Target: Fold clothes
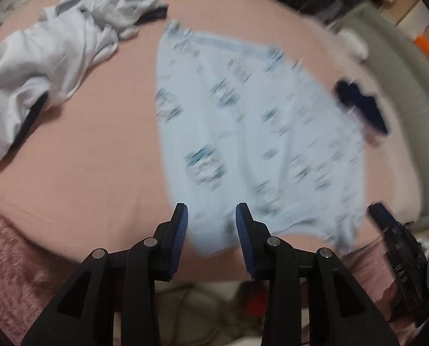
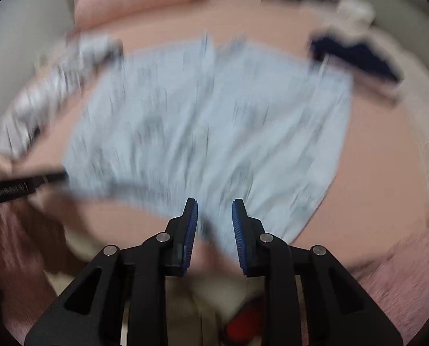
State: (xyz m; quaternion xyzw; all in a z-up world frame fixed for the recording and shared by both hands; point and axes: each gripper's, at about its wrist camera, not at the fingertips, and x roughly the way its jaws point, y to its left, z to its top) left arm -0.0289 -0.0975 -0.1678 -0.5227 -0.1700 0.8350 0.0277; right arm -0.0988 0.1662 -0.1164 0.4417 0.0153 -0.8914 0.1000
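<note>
A light-blue printed garment (image 1: 243, 132) lay spread on the pink bed (image 1: 93, 155), soft and limp, best pinched at its near hem; left gripper (image 1: 211, 216) and right gripper (image 2: 215, 210) hovered part-open, holding nothing.

The bed sheet (image 1: 93, 150) is a plain dusty pink, and the garment (image 1: 243, 132) spread over the middle of the frame is pale blue with small scattered motifs in darker blue-grey and white, too blurred to make out, plus a slightly deeper blue band along its upper edge. At the upper left lies a crumpled white garment (image 1: 56, 57) with dark navy trim, at the right edge a small dark navy item (image 1: 361, 106), and at the lower left a fuzzy rose-pink blanket (image 1: 15, 262). Each hand-held gripper (image 1: 211, 216) is black with ribbed blue pads (image 1: 182, 225).
</note>
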